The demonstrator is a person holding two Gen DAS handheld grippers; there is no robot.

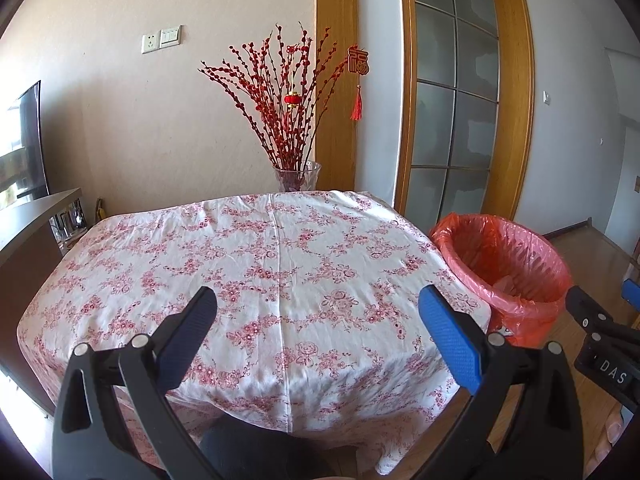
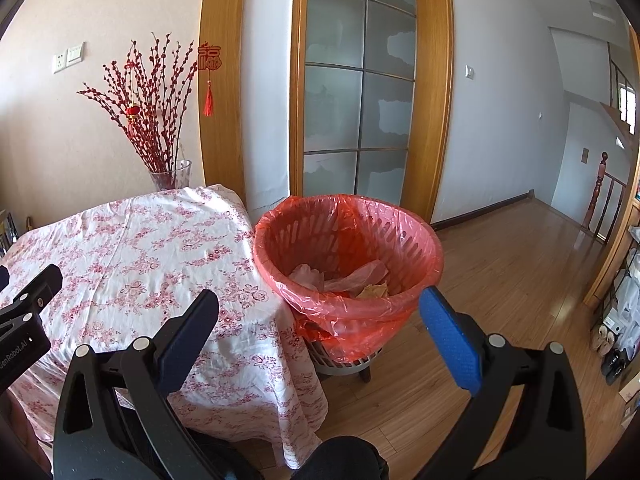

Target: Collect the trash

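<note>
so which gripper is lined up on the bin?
The right gripper: the red-lined bin sits between its open fingers. The left gripper faces the tablecloth.

A: What colours cover the surface?
B: A white tablecloth printed all over with pink and red flower sprays.
A: And the bin beside it?
B: The wastebasket is pale grey with slotted sides, lined with a translucent red-orange plastic bag. Inside lie pale pinkish wrappers and a tan scrap.
A: The tools?
B: The left tool has a black frame with blue textured pads; the right tool matches, black with blue.
A: Anything behind?
B: Red berry branches in a clear glass vase, a red tasselled charm, a honey-coloured wooden door frame around grey frosted panes, and a warm brown plank floor.
</note>
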